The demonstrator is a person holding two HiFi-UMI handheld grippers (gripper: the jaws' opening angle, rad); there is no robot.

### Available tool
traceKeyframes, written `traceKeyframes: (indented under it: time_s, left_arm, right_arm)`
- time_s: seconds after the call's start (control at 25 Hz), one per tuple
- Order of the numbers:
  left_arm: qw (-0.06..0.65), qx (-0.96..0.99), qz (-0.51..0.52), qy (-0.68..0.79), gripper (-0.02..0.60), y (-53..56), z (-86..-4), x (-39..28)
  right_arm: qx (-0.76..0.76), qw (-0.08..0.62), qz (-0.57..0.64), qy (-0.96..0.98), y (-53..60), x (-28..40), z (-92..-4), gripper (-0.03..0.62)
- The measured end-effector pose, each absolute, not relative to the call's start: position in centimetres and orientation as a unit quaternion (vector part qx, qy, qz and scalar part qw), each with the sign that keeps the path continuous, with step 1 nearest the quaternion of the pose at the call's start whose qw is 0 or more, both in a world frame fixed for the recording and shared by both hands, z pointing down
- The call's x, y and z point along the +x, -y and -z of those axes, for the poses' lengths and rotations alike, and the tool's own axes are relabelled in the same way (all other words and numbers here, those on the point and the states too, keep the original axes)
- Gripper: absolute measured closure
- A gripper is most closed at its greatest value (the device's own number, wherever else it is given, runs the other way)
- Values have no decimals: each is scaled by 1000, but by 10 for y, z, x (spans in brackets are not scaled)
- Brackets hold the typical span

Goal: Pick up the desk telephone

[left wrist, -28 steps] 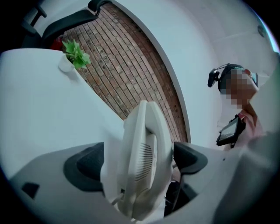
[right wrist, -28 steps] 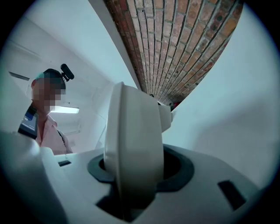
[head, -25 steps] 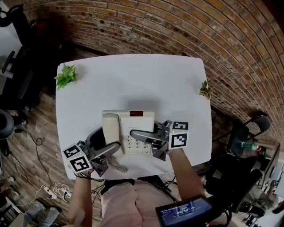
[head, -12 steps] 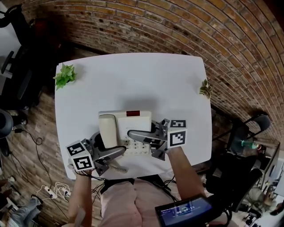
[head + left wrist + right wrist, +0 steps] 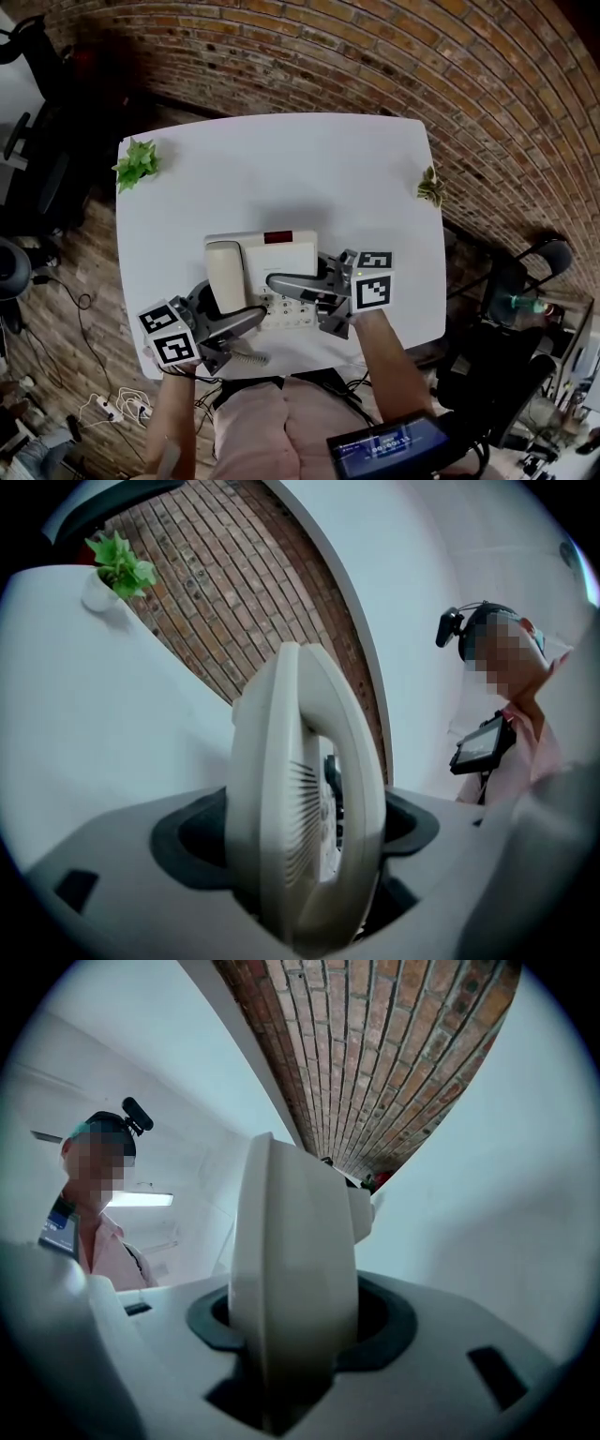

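Observation:
A cream desk telephone (image 5: 281, 248) lies on the white table (image 5: 281, 159), its handset (image 5: 225, 272) resting on the left side. My left gripper (image 5: 225, 305) straddles the phone's left end. Its jaws are closing, and in the left gripper view the telephone (image 5: 300, 789) fills the gap, both pads against it, at my left gripper (image 5: 300, 855). My right gripper (image 5: 298, 298) reaches in from the right over the keypad. In the right gripper view the telephone's edge (image 5: 291, 1269) is pinched between the pads of my right gripper (image 5: 295, 1335).
The coiled cord (image 5: 246, 354) trails off the table's front edge. A small green plant (image 5: 136, 161) stands at the far left corner and a smaller one (image 5: 431, 187) at the right edge. A chair (image 5: 530, 267) and floor cables (image 5: 112, 403) lie around the table.
The left gripper has edged in along the phone's left end. The phone has shifted slightly to the left on the table. The right gripper keeps its hold.

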State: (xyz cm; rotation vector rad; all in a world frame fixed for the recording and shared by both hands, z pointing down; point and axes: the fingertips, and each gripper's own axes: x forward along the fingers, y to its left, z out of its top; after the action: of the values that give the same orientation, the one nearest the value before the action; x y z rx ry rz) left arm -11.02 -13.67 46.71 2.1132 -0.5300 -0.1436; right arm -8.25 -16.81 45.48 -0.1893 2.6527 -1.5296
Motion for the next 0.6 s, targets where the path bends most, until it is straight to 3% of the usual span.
traceKeyframes:
  time_s: [0.28,0.6]
  left_arm:
    - [465,853,60,228,141,135,-459,-105]
    - [460,858,61,222,141,130,-441,-95]
  right_arm:
    - [-105,-3,491,-865,168,-78,-451,367]
    - [-111,-3,477,-872,163,-68,-431,364]
